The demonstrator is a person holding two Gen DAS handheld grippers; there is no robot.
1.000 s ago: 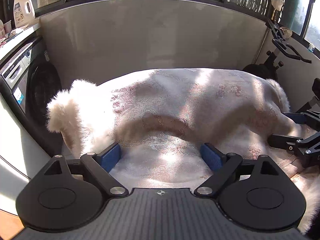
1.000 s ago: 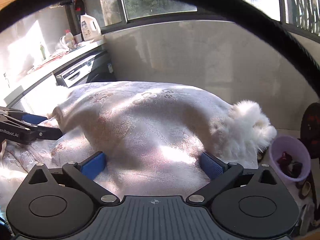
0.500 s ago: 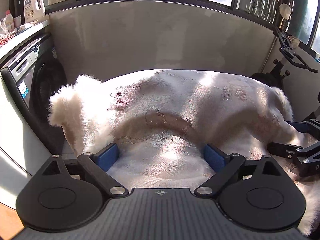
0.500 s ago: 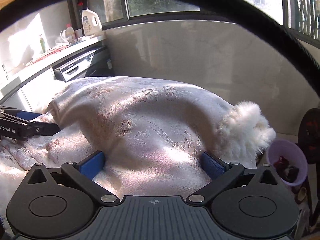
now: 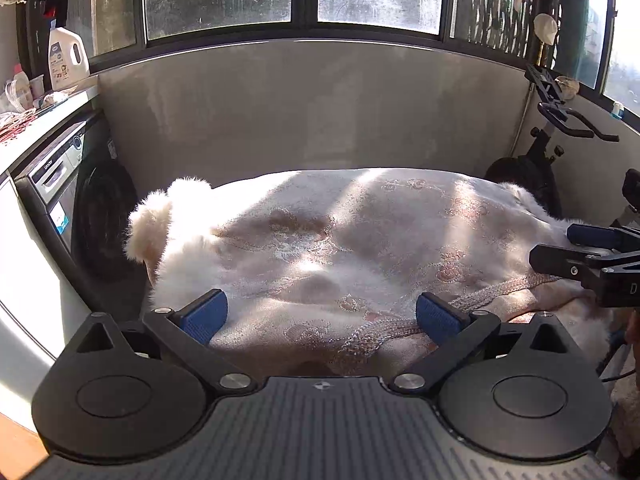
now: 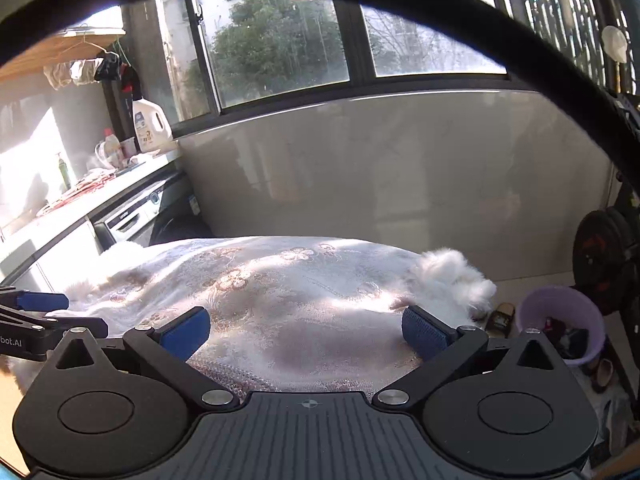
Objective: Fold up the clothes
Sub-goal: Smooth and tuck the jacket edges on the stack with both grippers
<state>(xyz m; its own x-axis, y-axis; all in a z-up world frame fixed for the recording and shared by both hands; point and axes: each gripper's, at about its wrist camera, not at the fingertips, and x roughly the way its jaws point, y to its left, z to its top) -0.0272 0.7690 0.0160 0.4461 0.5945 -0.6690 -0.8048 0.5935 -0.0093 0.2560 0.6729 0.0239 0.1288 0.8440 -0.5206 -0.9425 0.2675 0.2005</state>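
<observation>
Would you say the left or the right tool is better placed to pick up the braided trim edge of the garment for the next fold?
Left, probably. The braided trim runs right up to the left tool, whose jaws are opening over it. The right tool sits open over plain brocade of the garment.

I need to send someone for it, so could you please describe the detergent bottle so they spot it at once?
Find the washing machine on the left wall; a cluttered counter runs over it. The detergent bottle stands at its far end by the window: a white jug with a handle and blue label, the tallest thing there.
</observation>
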